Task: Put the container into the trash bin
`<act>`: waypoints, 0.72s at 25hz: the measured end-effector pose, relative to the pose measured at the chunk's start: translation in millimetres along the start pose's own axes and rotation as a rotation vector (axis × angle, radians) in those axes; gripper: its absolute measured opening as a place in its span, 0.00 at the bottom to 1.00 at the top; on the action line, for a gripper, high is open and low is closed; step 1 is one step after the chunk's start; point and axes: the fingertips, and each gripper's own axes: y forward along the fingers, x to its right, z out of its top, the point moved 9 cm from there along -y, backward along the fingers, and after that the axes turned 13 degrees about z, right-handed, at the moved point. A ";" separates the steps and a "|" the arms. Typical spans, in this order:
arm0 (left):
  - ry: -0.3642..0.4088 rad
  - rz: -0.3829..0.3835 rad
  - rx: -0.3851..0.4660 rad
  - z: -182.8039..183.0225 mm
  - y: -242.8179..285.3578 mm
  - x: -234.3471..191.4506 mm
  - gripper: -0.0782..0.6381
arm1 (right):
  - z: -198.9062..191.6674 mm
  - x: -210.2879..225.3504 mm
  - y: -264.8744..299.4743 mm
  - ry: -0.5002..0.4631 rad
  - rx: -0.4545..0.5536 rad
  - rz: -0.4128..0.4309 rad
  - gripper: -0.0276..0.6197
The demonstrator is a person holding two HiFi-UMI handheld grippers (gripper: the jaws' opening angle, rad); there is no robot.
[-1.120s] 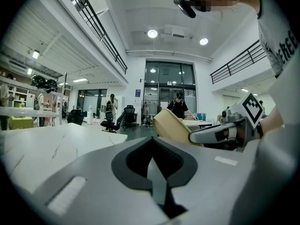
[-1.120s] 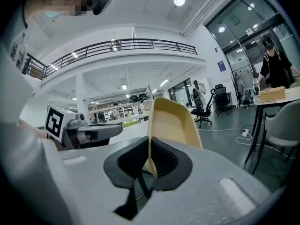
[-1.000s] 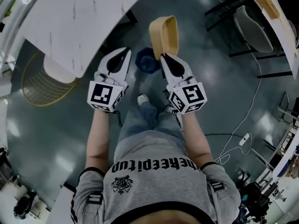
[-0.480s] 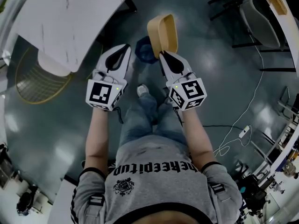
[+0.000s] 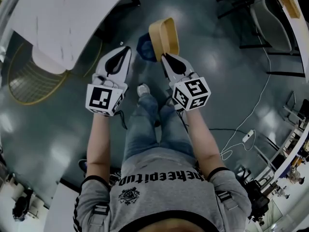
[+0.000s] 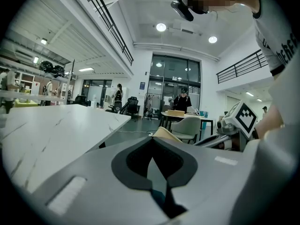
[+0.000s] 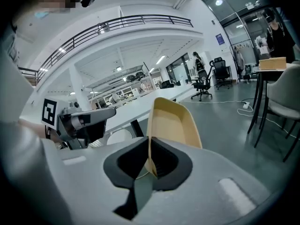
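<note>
Right hand-held gripper [image 7: 149,143] tight on container [image 7: 174,123] rim, near probable bin [image 5: 143,46].

You stand on a glossy dark grey floor [image 5: 231,81], with a white cable [image 5: 260,105] trailing across it at your right. A white marble-veined tabletop [image 5: 63,18] lies ahead on your left, a pale grey shell chair [image 5: 273,25] ahead on your right. Round ceiling lights [image 6: 161,27] shine above a tall glass entrance wall [image 6: 174,86], and a black-railed balcony [image 7: 136,21] runs overhead.
</note>
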 end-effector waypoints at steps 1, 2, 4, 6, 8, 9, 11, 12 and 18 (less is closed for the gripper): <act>-0.001 0.004 -0.002 -3.4 -0.8 0.2 0.14 | -4.1 1.8 1.0 0.005 -0.008 0.003 0.07; -0.002 0.007 -0.003 -6.7 -1.5 0.6 0.14 | -8.2 3.7 2.1 0.009 -0.016 0.007 0.07; -0.002 0.013 -0.004 -12.8 -2.0 1.3 0.14 | -16.6 7.9 4.7 0.017 -0.034 0.014 0.07; -0.005 0.019 -0.002 -18.7 -1.7 2.3 0.14 | -25.1 12.3 7.9 0.022 -0.052 0.021 0.07; -0.007 0.024 -0.002 -25.6 -1.7 3.8 0.14 | -33.8 16.3 11.3 0.026 -0.068 0.031 0.07; -0.009 0.025 0.000 -29.3 -1.8 4.7 0.14 | -38.0 18.3 13.1 0.030 -0.076 0.036 0.07; -0.016 0.028 0.018 -36.8 -1.9 6.9 0.14 | -45.5 22.5 17.0 0.037 -0.086 0.044 0.07; -0.018 0.030 0.026 -40.8 -1.9 8.1 0.14 | -49.2 24.8 19.2 0.040 -0.091 0.046 0.07; -0.036 0.044 0.033 -69.1 -2.8 17.0 0.14 | -75.2 38.5 32.9 0.050 -0.118 0.056 0.07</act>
